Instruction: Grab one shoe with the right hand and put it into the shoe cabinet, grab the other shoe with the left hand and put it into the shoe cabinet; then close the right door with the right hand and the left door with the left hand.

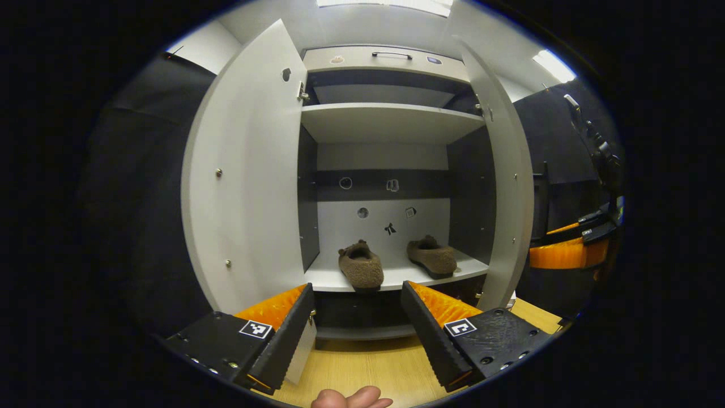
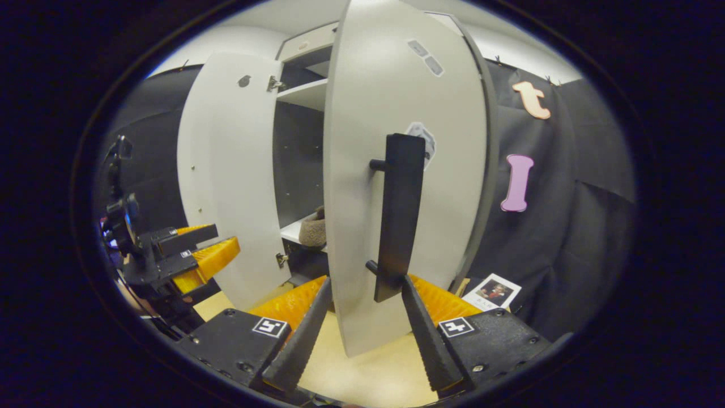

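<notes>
Two brown fuzzy shoes (image 1: pixel 361 265) (image 1: pixel 432 256) sit apart on the lower shelf of the open-doored shoe cabinet (image 1: pixel 391 122), seemingly toes outward.

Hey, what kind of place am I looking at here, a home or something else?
Probably a staged recording booth, not a real home: a white shoe cabinet stands against black cloth walls, holding two brown fuzzy slippers on one shelf, with a handheld gripper in front.

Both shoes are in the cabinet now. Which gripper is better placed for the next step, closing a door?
The right gripper. It is open and faces the right door, with the black handle just ahead between its fingers. The left gripper points into the cabinet at the shoes, away from its own door.
</notes>
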The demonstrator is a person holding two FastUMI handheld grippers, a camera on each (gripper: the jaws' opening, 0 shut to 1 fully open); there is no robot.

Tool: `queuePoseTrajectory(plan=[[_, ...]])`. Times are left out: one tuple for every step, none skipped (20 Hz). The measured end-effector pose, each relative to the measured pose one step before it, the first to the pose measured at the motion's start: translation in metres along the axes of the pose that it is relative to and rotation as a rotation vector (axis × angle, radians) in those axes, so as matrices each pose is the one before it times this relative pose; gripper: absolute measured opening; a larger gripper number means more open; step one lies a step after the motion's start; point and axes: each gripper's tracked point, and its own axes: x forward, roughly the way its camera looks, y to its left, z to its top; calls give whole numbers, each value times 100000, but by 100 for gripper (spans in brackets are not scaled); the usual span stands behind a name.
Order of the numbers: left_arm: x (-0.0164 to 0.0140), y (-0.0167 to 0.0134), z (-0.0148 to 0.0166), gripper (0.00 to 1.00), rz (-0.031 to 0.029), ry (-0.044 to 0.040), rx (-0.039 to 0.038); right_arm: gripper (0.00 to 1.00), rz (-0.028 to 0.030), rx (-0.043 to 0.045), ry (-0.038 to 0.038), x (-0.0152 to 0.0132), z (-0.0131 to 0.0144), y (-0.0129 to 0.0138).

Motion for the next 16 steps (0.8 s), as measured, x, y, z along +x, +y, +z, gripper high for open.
queuePoseTrajectory(plan=[[-593, 1065, 514, 94, 3134, -1257, 359, 84, 1768, -1386, 1492, 725, -716, 798], [-531, 948, 364, 94, 2373, -717, -350, 87, 1797, -673, 4039, 981, -1114, 656], [-777, 628, 361, 94, 2160, -838, -761, 87, 4463, 1104, 3839, 720, -1117, 1012], [-609, 1174, 493, 94, 3156, -1124, -361, 86, 4968, 2258, 2806, 634, -704, 1233], [-496, 1460, 600, 94, 3597, -1676, -638, 86, 3805, 1588, 1898, 556, -447, 1151], [-470, 1502, 423, 95, 4065, -1109, -676, 86, 2788, 575, 1545, 533, -362, 1007], [-644, 2346, 1163, 94, 7585, -3133, -1121, 86, 2449, -216, 955, 589, -232, 898], [-383, 2143, 1087, 94, 6208, -3516, -2262, 86, 2157, -720, 1167, 556, -136, 835], [-274, 2449, 1690, 94, 6362, -4684, -4018, 86, 1739, -814, 1379, 619, -359, 731], [-126, 1937, 1081, 94, 5513, -3282, -3065, 86, 1632, -671, 1228, 451, -245, 560], [-85, 1940, 442, 94, 6978, -2027, -1607, 86, 1594, -718, 1227, 236, -239, 545], [118, 1988, 344, 93, 5911, -1118, -564, 86, 1107, -729, 1018, 198, -117, 372], [363, 1217, 32, 93, 2938, -509, -568, 86, 511, -748, 881, -69, -283, -124], [715, 323, -540, 93, -669, 1692, -712, 86, 275, -271, 125, -29, -7, -68], [1083, -652, -1603, 93, -2449, 4405, -232, 86, 143, 111, -115, 121, 55, 125], [996, -946, -2269, 93, -3892, 7518, 862, 86, -297, 340, 330, 43, -6, -7]])
